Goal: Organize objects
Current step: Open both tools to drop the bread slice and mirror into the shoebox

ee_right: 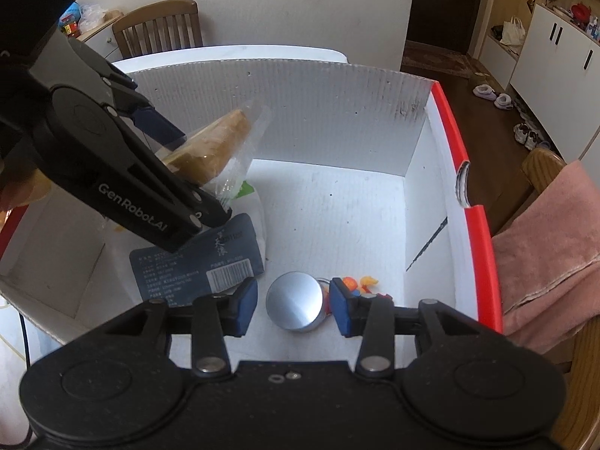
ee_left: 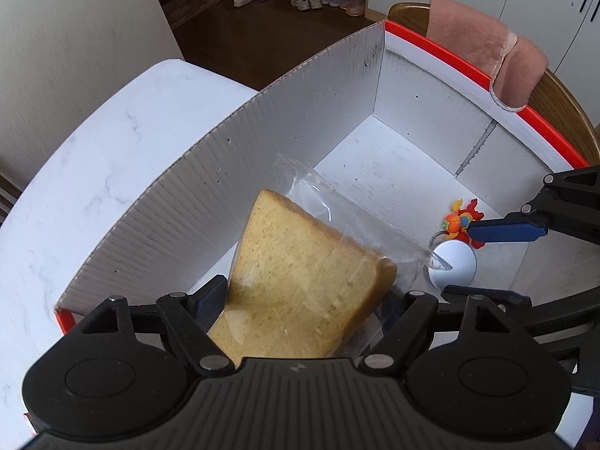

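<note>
My left gripper [ee_left: 300,300] is shut on a bagged slice of bread [ee_left: 296,277] and holds it inside the white cardboard box [ee_left: 262,135], near its left wall. From the right wrist view the bread [ee_right: 217,142] hangs above a dark blue packet [ee_right: 210,258] on the box floor. My right gripper [ee_right: 294,300] is open, its blue pads on either side of a round silver tin [ee_right: 296,300], apart from it. A small orange toy [ee_right: 360,285] lies just beyond the tin. The tin [ee_left: 453,266] and toy [ee_left: 463,217] also show in the left wrist view.
The box has a red rim [ee_right: 465,172] and stands on a white marble table [ee_left: 86,172]. A wooden chair with a pink towel [ee_right: 543,255] is beside the box on the right. Another chair [ee_right: 161,26] stands behind the table.
</note>
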The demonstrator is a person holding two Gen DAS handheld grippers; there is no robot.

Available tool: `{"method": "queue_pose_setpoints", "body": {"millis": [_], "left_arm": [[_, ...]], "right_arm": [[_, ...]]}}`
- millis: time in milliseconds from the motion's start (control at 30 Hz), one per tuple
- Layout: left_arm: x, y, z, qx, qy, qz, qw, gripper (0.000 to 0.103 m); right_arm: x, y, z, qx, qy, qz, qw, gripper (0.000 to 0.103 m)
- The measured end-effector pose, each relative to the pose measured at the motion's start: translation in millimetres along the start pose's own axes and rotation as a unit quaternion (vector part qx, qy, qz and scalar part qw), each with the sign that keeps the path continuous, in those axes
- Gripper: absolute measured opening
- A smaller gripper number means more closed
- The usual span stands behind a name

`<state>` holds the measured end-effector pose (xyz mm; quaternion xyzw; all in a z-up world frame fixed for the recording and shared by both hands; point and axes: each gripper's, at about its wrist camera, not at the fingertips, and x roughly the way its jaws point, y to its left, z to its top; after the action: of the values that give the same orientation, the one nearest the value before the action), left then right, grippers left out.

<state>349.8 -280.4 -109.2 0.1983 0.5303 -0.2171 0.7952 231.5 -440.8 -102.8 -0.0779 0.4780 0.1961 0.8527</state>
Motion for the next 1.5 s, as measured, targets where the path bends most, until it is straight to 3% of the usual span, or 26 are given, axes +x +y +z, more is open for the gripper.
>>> {"method": "queue_pose_setpoints", "body": {"millis": [167, 567, 933, 1500], "left_arm": [[-1, -1, -3, 0.004, 0.002, -0.011, 0.9999, 0.080], [-20, 2, -14, -0.010, -0.020, -0.034, 0.9992, 0.087], [-69, 9, -33, -0.023, -0.086, -0.056, 0.9944, 0.087], [-152, 37, -104, -0.010, -0.162, -0.065, 0.9845, 0.087]], "right_arm": [[-4, -3, -2, 0.008, -0.003, 0.001, 1.000, 0.053], [-27, -6, -5, 0.024, -0.025, 0.005, 0.999, 0.058], [-63, 2, -6, 0.035, -0.053, 0.003, 0.998, 0.059], [-112, 74, -3, 0.040, -0.091, 0.001, 0.995, 0.061]]}}
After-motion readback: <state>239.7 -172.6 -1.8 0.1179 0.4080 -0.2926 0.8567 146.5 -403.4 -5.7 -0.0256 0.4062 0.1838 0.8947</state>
